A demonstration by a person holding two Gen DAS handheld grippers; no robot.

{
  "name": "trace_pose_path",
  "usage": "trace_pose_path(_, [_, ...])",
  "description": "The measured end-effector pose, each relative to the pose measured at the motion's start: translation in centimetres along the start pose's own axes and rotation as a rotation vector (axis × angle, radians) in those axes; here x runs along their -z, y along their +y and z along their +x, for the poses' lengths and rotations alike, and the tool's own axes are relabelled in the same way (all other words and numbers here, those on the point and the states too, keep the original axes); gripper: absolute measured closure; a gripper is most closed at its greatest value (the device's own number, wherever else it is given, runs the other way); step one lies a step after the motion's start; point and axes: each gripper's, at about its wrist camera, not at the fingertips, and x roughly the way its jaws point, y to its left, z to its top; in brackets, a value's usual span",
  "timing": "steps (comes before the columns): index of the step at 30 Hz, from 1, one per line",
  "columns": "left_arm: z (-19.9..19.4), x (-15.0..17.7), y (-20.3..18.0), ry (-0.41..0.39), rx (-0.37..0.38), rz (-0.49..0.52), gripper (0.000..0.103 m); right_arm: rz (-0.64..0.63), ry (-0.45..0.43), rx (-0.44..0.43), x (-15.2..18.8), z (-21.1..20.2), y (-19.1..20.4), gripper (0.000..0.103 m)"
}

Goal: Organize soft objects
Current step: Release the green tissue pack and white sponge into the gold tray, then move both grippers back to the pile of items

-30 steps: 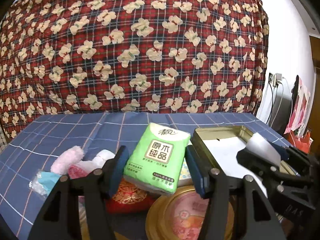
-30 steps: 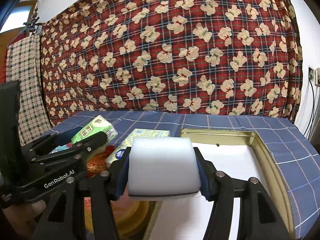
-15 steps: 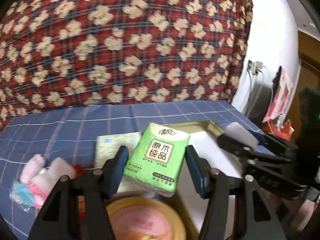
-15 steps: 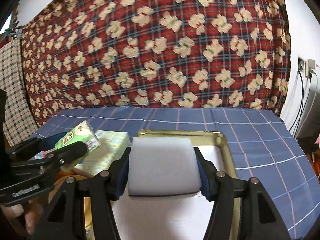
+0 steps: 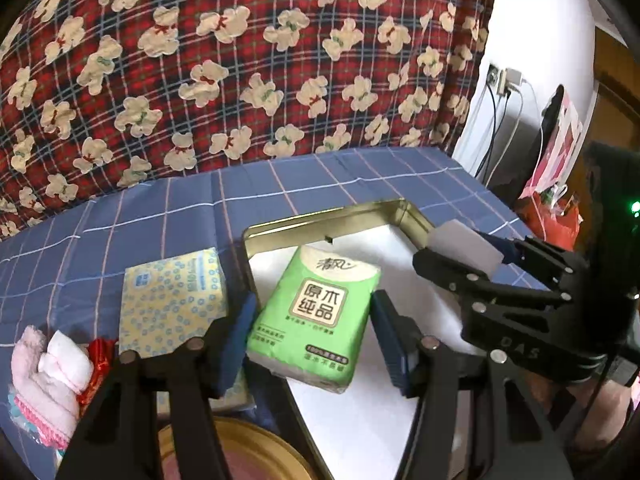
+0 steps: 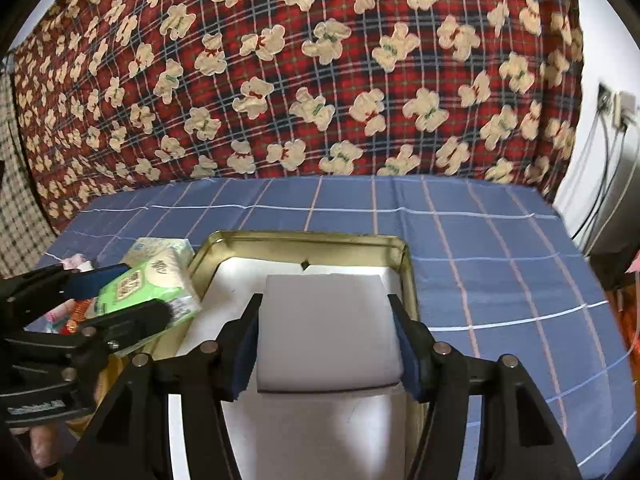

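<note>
Over the gold rectangular metal tin (image 6: pixel 405 276) near the middle of the blue checked table (image 6: pixel 500 248), the left gripper (image 5: pixel 314 334) jaws clamp a green plastic-wrapped tissue pack (image 5: pixel 316 314) and the right gripper (image 6: pixel 328 344) jaws clamp a white foam block (image 6: pixel 328 328), both seemingly poised for packing inside.

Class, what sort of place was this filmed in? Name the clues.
Probably a home room: a bear-print plaid blanket hung as backdrop, a blue checked tablecloth, and household tissue packs beside a gold tin.
</note>
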Motion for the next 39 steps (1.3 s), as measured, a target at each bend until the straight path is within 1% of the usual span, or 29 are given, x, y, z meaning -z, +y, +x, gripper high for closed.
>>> trace_pose_path(3, [1.0, -0.2, -0.1, 0.034, 0.012, -0.004, 0.044, -0.004, 0.017, 0.016, -0.1, 0.3, -0.1, 0.042])
trace_pose_path(5, [1.3, -0.3, -0.2, 0.044, 0.019, -0.008, 0.044, -0.005, 0.027, -0.004, -0.2, 0.5, -0.1, 0.042])
trace_pose_path(8, [1.5, -0.3, -0.4, 0.044, 0.011, -0.002, 0.042, -0.016, 0.040, -0.001, -0.3, 0.7, 0.1, 0.041])
trace_pose_path(9, [1.6, -0.3, -0.4, 0.046, 0.011, -0.004, 0.041, -0.017, 0.045, 0.000, -0.3, 0.8, 0.1, 0.040])
trace_pose_path(11, [1.6, -0.3, -0.2, 0.047, 0.010, -0.011, 0.036, -0.010, 0.055, 0.020, -0.3, 1.0, 0.0, 0.030])
trace_pose_path(14, [1.3, -0.2, 0.1, 0.036, 0.025, -0.024, 0.029, 0.001, 0.046, 0.028, -0.2, 0.8, -0.2, 0.029])
trace_pose_path(17, [0.8, -0.1, 0.3, 0.022, 0.024, -0.019, 0.028, 0.000, 0.028, 0.053, 0.0, 0.5, -0.2, 0.029])
trace_pose_path(19, [0.0, 0.1, 0.5, -0.002, 0.019, -0.022, 0.028, 0.009, 0.016, 0.054, 0.0, 0.2, -0.2, 0.029])
trace_pose_path(21, [-0.9, 0.4, 0.8, -0.026, 0.008, -0.023, 0.028, 0.025, -0.014, 0.049, 0.1, -0.4, -0.1, 0.029])
trace_pose_path(24, [-3.0, 1.2, 1.1, -0.093, -0.030, -0.014, 0.022, 0.029, -0.057, 0.035, 0.3, -1.3, 0.6, 0.029])
trace_pose_path(26, [-4.4, 1.9, 1.5, -0.138, -0.061, -0.011, 0.013, 0.025, -0.090, 0.027, 0.5, -2.1, 1.3, 0.029])
trace_pose_path(28, [-5.8, 2.7, 2.1, -0.179, -0.083, -0.007, 0.011, 0.023, -0.121, 0.010, 0.7, -2.8, 2.1, 0.029])
trace_pose_path(30, [-7.0, 3.6, 3.0, -0.208, -0.117, -0.014, 0.010, 0.024, -0.155, -0.019, 1.0, -3.7, 3.2, 0.029])
trace_pose_path(34, [-10.2, 6.7, 6.4, -0.256, -0.204, -0.061, 0.009, 0.010, -0.220, -0.066, 1.9, -5.5, 5.8, 0.029])
trace_pose_path(35, [-11.2, 7.7, 7.6, -0.271, -0.228, -0.076, 0.007, 0.003, -0.238, -0.078, 2.3, -5.9, 6.8, 0.029])
trace_pose_path(37, [-12.7, 9.5, 9.7, -0.283, -0.287, -0.100, 0.005, -0.013, -0.260, -0.109, 2.9, -6.5, 8.4, 0.029])
trace_pose_path(39, [-14.0, 11.4, 12.1, -0.278, -0.367, -0.129, 0.005, -0.038, -0.276, -0.152, 3.5, -6.9, 10.5, 0.029])
